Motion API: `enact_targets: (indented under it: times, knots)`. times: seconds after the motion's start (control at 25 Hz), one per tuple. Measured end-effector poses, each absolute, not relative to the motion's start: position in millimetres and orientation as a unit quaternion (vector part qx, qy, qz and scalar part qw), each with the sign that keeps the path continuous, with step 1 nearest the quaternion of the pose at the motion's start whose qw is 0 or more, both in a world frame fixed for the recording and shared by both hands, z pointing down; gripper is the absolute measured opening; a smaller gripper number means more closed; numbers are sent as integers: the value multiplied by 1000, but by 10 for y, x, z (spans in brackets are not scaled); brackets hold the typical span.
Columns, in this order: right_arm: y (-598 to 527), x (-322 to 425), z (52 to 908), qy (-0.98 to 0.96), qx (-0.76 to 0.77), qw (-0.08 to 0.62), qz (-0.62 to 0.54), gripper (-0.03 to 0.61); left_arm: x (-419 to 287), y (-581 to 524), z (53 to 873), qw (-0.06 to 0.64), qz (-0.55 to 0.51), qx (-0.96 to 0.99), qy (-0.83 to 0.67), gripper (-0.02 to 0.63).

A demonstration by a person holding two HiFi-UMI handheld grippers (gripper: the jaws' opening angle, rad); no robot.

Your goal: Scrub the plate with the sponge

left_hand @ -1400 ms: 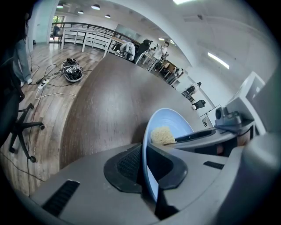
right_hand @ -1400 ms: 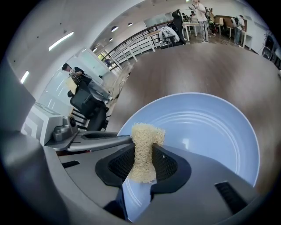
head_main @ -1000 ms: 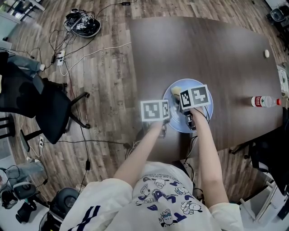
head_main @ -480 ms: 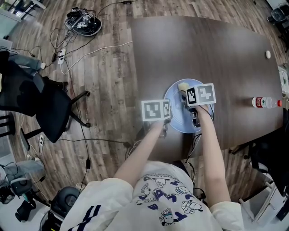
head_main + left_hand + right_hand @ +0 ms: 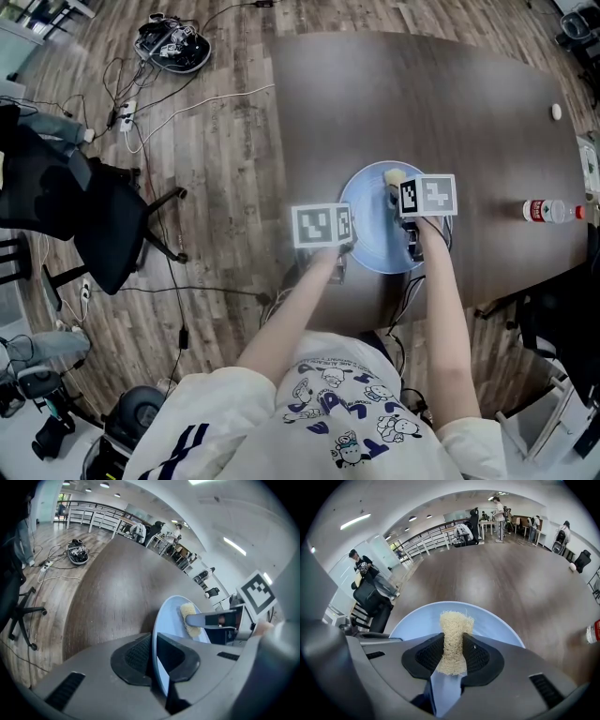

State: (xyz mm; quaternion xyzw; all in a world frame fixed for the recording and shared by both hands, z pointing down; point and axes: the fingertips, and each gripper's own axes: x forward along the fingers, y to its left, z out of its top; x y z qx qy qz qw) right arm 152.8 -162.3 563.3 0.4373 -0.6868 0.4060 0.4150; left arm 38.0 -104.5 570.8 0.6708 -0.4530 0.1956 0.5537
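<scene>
- On the dark bench (image 5: 450, 103), near its front edge, the pale blue plate (image 5: 370, 234) sits just in front of the person.
- The left tool (image 5: 157, 660) is clenched on the plate's near-left rim, with the thin edge running between its two black pads.
- From these angles it is hard to say whether that rim is lifted off the bench or lies flat.
- The right tool (image 5: 452, 656) grasps the sponge (image 5: 454, 630), a pale yellow, fibrous pad squeezed narrow between the pads. The sponge's upper end sticks out past the fingertips.
- In the left gripper view, that free end meets the plate's face on the far right part of the dish.
- The right tool points steeply down, and its marker cube stands over the plate's right side in the head view.
- A plastic bottle (image 5: 551, 212) with a red label lies on its side further right on the bench, well apart from the plate.
- On the wooden floor (image 5: 225, 169) to the left stand a black office chair (image 5: 103, 225) and a tangle of cables (image 5: 173, 52).
</scene>
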Motion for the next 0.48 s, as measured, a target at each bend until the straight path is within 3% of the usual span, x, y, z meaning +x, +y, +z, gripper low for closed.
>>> enact_targets:
  times: [0.48]
  knots:
    - [-1522, 1897, 5572, -663, 471, 418, 405, 120, 391, -1041, 5724, 551, 198, 670, -457, 31]
